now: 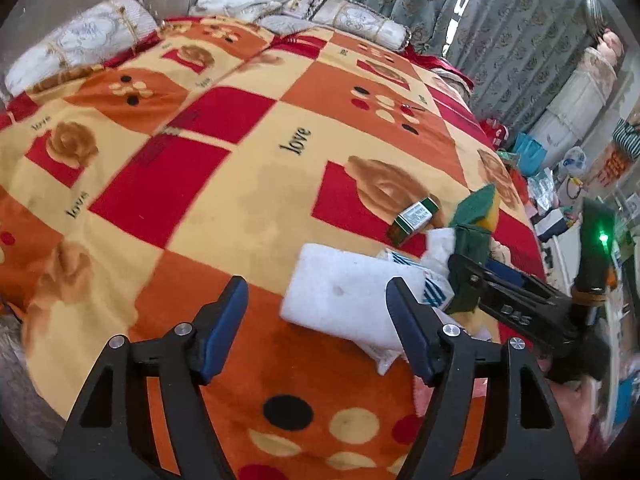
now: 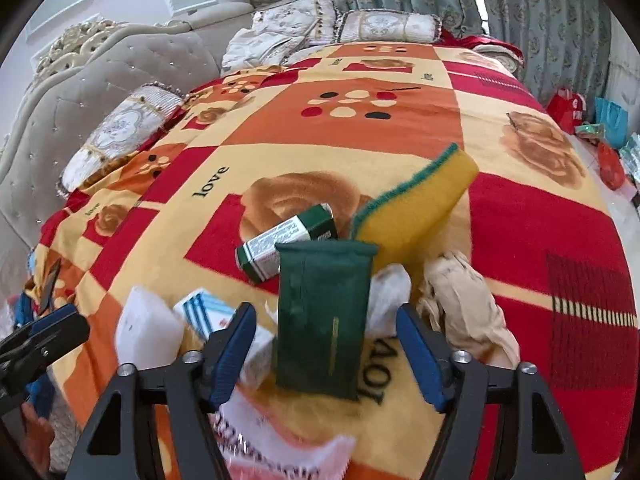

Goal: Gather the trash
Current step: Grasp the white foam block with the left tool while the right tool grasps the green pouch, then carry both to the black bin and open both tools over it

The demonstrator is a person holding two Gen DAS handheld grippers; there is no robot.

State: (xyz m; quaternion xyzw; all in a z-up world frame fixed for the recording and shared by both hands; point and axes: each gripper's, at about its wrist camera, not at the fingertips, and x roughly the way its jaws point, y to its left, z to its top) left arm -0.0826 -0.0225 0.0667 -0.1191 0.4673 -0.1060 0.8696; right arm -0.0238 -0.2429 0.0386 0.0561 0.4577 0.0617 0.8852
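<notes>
I am working in a home bedroom. A bed (image 2: 520, 240) carries a red, orange and cream fleece blanket (image 1: 240, 200) printed "love". Embroidered pillows (image 2: 384, 26) lie against a tufted grey headboard (image 2: 120, 76). Patterned blue-grey curtains (image 1: 500, 20) hang behind.

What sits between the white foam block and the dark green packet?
A blue-striped white box lies between the white foam block and the dark green packet, seen in the right wrist view.
</notes>
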